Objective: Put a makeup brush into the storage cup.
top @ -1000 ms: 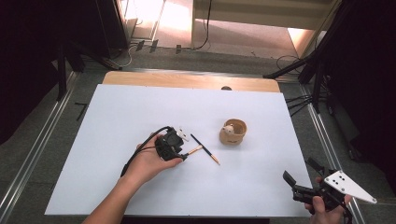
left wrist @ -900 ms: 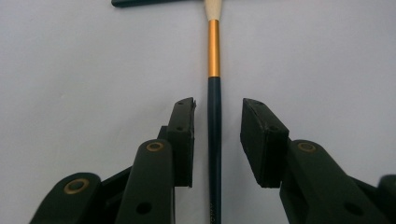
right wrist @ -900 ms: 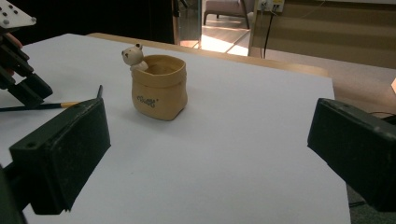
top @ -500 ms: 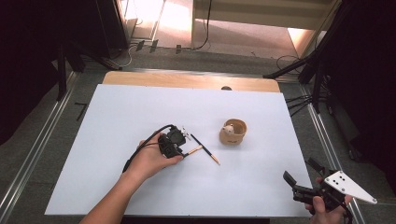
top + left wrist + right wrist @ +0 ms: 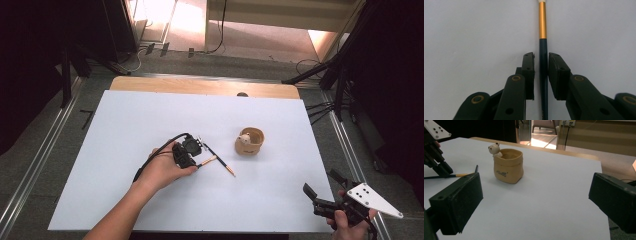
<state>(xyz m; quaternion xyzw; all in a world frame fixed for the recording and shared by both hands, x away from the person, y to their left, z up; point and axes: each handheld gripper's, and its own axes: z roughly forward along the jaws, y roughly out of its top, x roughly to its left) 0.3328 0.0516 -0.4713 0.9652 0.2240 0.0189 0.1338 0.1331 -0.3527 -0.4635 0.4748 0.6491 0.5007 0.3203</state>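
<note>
Dark-shafted pencil (image 5: 543, 67) sits between the left gripper's (image 5: 541, 58) narrowed jaws.

Black jaws have just been closing around it — slim gaps remain on both sides in the left gripper view, so the pads flank the pencil without pressing it. It lies flat on the smooth white table sheet (image 5: 125, 125), its thin round shaft running from dark blue-green into a glossy gold band with a pale tip beyond the jaws. Near it stands a small tan pot (image 5: 249, 141), soft-looking and pouch-shaped, with a little bear figure on its rim. Well apart at the table's near corner, the right gripper (image 5: 320, 189) rests with blocky jaws spread wide — nothing between them.
</note>
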